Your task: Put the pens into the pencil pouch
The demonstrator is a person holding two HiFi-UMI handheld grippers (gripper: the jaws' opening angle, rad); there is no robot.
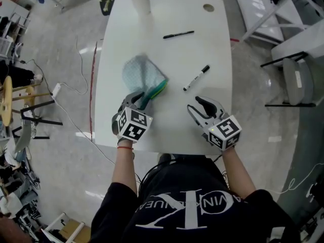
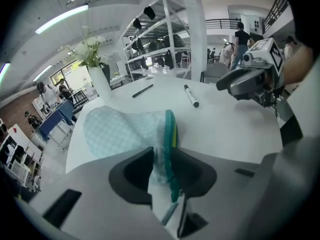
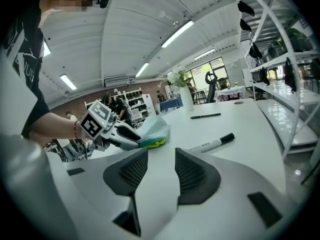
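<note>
A pale blue checked pencil pouch [image 1: 142, 75] with a teal zipper edge lies on the white table [image 1: 167, 130]. My left gripper [image 1: 140, 97] is shut on the pouch's near edge; in the left gripper view the fabric and teal rim [image 2: 169, 134] are pinched between the pads. A white marker with a black cap [image 1: 196, 78] lies right of the pouch, and a thin black pen [image 1: 178, 34] lies farther back. My right gripper [image 1: 196, 104] stands open over the table in front of the marker [image 3: 212, 143], with nothing between its jaws.
A white vase [image 1: 140, 1] with flowers stands at the table's far edge, and a round cable hole [image 1: 208, 7] sits at the far right corner. Chairs and shelving stand beyond the table on the right.
</note>
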